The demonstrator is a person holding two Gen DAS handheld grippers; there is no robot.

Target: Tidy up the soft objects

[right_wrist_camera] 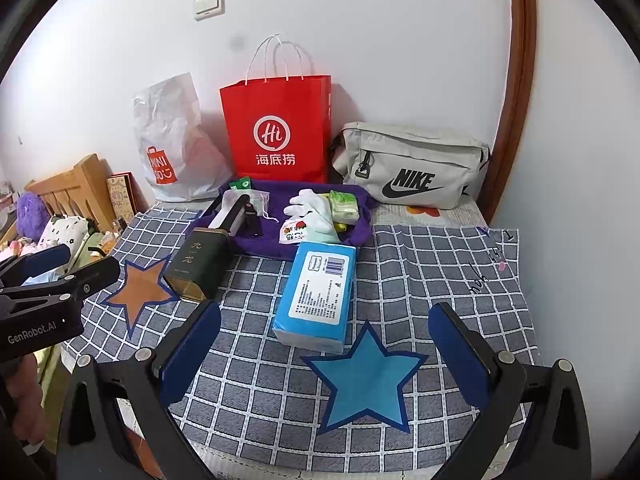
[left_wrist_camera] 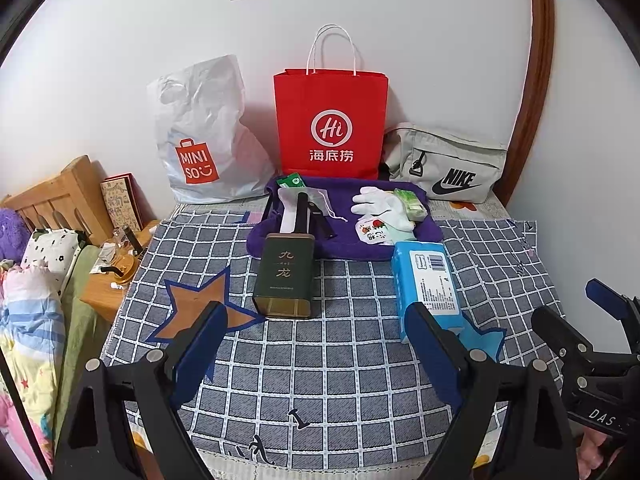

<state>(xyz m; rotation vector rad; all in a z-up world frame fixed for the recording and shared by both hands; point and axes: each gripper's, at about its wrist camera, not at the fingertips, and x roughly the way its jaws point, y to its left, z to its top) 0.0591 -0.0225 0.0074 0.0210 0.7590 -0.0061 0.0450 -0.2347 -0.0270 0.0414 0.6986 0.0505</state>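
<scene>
A blue tissue pack [left_wrist_camera: 426,280] [right_wrist_camera: 318,290] lies on the checked cloth in front of a purple towel [left_wrist_camera: 340,246] [right_wrist_camera: 276,246]. On the towel lie a white glove [left_wrist_camera: 382,206] [right_wrist_camera: 314,210], a green tissue packet [left_wrist_camera: 410,202] [right_wrist_camera: 344,206], a small strawberry pouch [left_wrist_camera: 372,232] [right_wrist_camera: 294,234] and a black bar. A dark green box [left_wrist_camera: 284,276] [right_wrist_camera: 196,266] lies at the towel's front. My left gripper [left_wrist_camera: 316,344] is open and empty above the cloth, before the box and pack. My right gripper [right_wrist_camera: 324,344] is open and empty above the blue star [right_wrist_camera: 366,380].
Against the wall stand a white Miniso bag [left_wrist_camera: 200,136] [right_wrist_camera: 172,144], a red paper bag [left_wrist_camera: 332,124] [right_wrist_camera: 276,128] and a grey Nike pouch [left_wrist_camera: 448,164] [right_wrist_camera: 408,164]. An orange star [left_wrist_camera: 200,304] [right_wrist_camera: 138,288] marks the cloth's left side. A wooden nightstand [left_wrist_camera: 108,292] and bedding lie left.
</scene>
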